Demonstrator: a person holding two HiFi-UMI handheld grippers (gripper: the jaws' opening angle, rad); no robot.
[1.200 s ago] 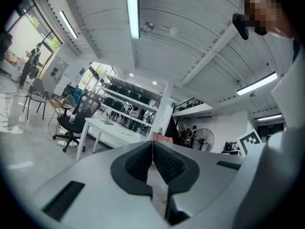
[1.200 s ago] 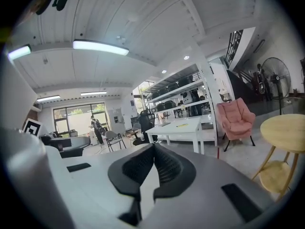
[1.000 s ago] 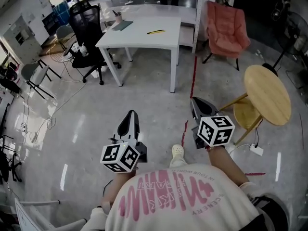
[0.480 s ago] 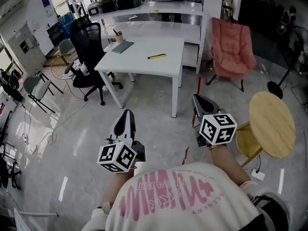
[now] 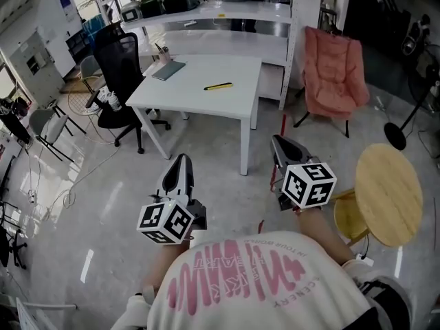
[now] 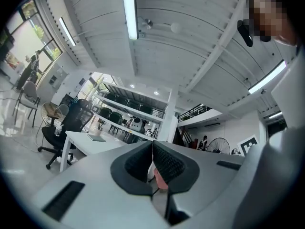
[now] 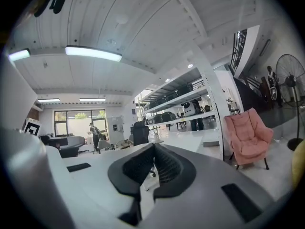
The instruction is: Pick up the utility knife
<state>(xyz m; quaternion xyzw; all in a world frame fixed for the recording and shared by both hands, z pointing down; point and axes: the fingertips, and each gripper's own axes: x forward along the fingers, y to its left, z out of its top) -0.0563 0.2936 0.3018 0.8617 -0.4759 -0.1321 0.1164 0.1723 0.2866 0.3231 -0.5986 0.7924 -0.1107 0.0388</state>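
Note:
A yellow utility knife [image 5: 218,86] lies on the white table [image 5: 199,91] ahead, right of its middle. My left gripper [image 5: 183,162] is held over the floor well short of the table's near edge, jaws closed with nothing between them. To the right, my right gripper [image 5: 280,145] is level with the table's near right leg, also shut and empty. In the left gripper view the left gripper [image 6: 152,147] points toward the table [image 6: 90,144]. In the right gripper view the right gripper [image 7: 153,150] shows closed pads; the knife is not visible there.
A notebook [image 5: 168,71] and a pen cup [image 5: 164,55] sit on the table's far left. A black office chair [image 5: 118,64] stands left of the table, a pink armchair [image 5: 335,74] to the right, and a round wooden table [image 5: 386,192] at the near right. White shelving [image 5: 227,19] runs behind.
Both grippers and the head view have moved forward toward the white table, which now sits nearer and larger. The jaws stayed shut.

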